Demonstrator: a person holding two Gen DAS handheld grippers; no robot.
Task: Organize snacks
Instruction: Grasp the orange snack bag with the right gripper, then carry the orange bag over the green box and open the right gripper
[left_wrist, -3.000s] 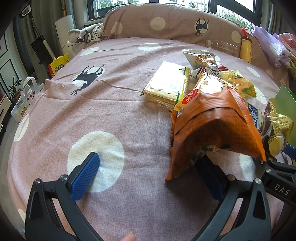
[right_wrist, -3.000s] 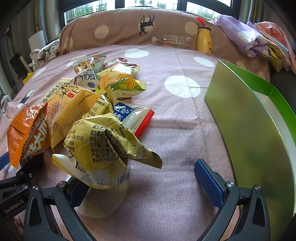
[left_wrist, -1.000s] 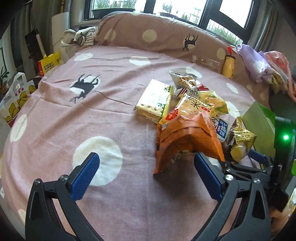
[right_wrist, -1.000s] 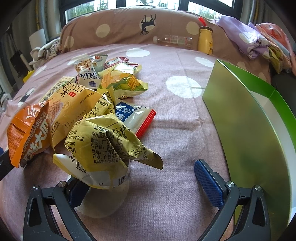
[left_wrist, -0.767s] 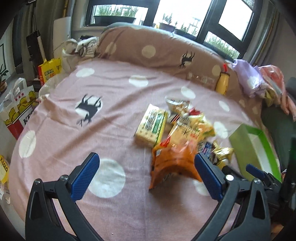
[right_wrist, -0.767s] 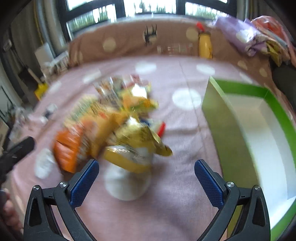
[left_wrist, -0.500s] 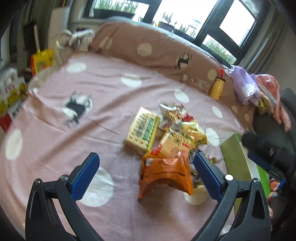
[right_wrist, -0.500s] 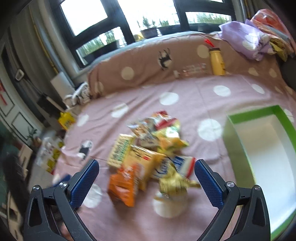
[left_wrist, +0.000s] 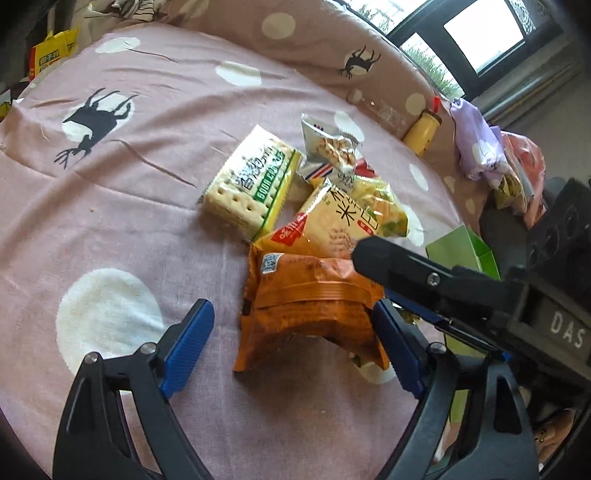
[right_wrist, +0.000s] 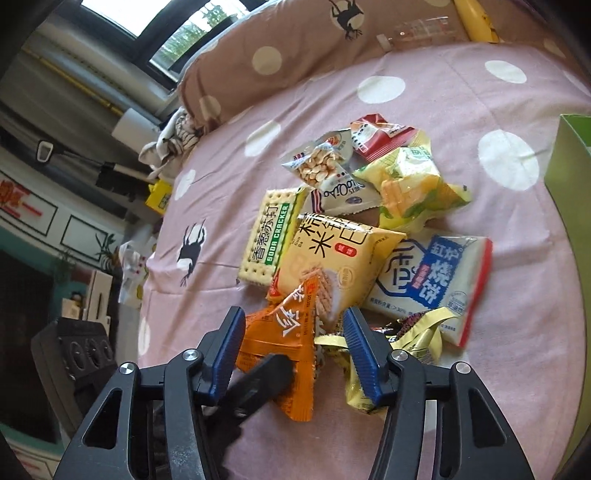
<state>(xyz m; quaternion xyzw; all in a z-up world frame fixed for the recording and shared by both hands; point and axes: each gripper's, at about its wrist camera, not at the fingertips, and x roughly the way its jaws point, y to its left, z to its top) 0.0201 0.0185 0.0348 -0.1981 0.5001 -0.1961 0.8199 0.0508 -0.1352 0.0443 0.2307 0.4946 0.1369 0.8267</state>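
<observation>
1. Here, a heap of snack packets lies on a pink bedspread (left_wrist: 155, 206) dotted with white spots and black deer.
2. The left gripper (left_wrist: 291, 343) stands wide, its jaws having just been closing; the orange packet (left_wrist: 306, 306) sits between them. The right blue pad (left_wrist: 397, 354) is against the packet's edge, while the left pad (left_wrist: 186, 345) stands clear of it, so nothing is clamped.
3. The right gripper (right_wrist: 291, 354) has just been closing too, and its jaws are narrow. The orange packet (right_wrist: 288, 350) lies in the gap; whether the pads press on it I cannot tell.
4. A black finger of the other gripper crosses in front of the orange packet in both views and hides part of it.
5. Just behind lie a yellow rice-cracker bag (right_wrist: 332, 258), a soda cracker pack (right_wrist: 269, 240), a peanut packet (right_wrist: 321, 166), a corn snack bag (right_wrist: 410, 184), a red packet (right_wrist: 380, 134) and a blue-and-white biscuit pack (right_wrist: 432, 277).
6. A crumpled yellow wrapper (right_wrist: 417, 339) lies beside the right gripper.
7. The green box (right_wrist: 569, 162) stands at the right, apart from the heap.
</observation>
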